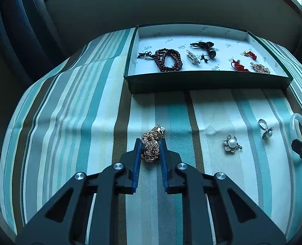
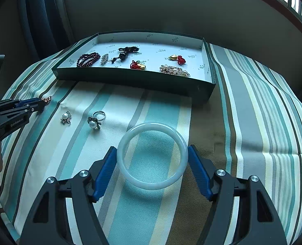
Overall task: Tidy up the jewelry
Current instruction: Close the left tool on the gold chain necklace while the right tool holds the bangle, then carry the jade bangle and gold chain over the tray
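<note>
Blue-padded fingers of the left gripper (image 1: pixel 151 143) are seen pressed against both sides of a bunched gold chain (image 1: pixel 152 143), which is clenched between them on the striped tablecloth (image 1: pixel 69 106). Likewise, the right gripper (image 2: pixel 152 155) is spread wide around a pale jade bangle (image 2: pixel 152 156) lying flat on the cloth; its pads sit at the bangle's outer left and right edges, but whether firm contact is made cannot be told. Just beyond, left of the bangle, a pearl ring (image 2: pixel 95 119) and a pearl flower brooch (image 2: pixel 66 117) are laid near each other on the cloth, untouched. Farther back, a shallow dark green box (image 2: pixel 134 77) with a white printed lining is set on the cloth. Inside it, from left to right, are placed a dark red bead string (image 2: pixel 87 59), a small silver clip (image 2: pixel 104 58), a black knotted cord pendant (image 2: pixel 126 52), two red-and-gold charms (image 2: pixel 137 65) (image 2: pixel 176 58), and a pearl-and-crystal piece (image 2: pixel 174 70). A grey wall is seen behind.
</note>
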